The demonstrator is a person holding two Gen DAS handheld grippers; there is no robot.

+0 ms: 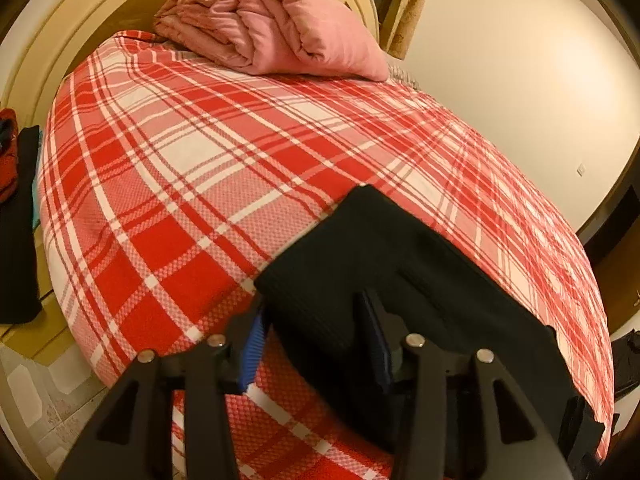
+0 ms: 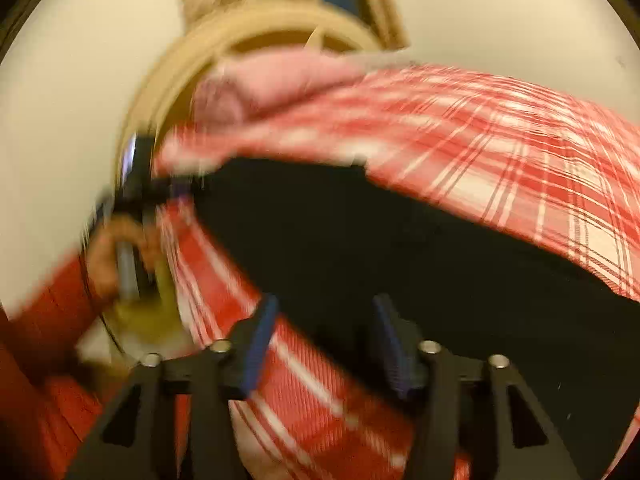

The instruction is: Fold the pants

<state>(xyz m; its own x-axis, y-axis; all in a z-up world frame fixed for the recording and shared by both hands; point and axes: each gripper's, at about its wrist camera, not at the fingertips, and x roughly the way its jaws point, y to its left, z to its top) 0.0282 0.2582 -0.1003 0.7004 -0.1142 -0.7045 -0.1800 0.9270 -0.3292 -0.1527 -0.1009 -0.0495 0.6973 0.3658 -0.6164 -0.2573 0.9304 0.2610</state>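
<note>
Pink quilt (image 1: 272, 24) beyond black pants (image 1: 384, 256)

Red plaid bed cover (image 1: 208, 168), pink folded duvet (image 1: 272, 28) by cream headboard (image 1: 48, 52).

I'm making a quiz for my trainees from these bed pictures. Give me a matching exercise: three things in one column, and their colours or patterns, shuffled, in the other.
Things:
1. pants
2. folded blanket
3. bedspread

Looks:
A. red and white plaid
B. plain pink
C. black

Pairs: 1-C, 2-B, 3-A
</note>
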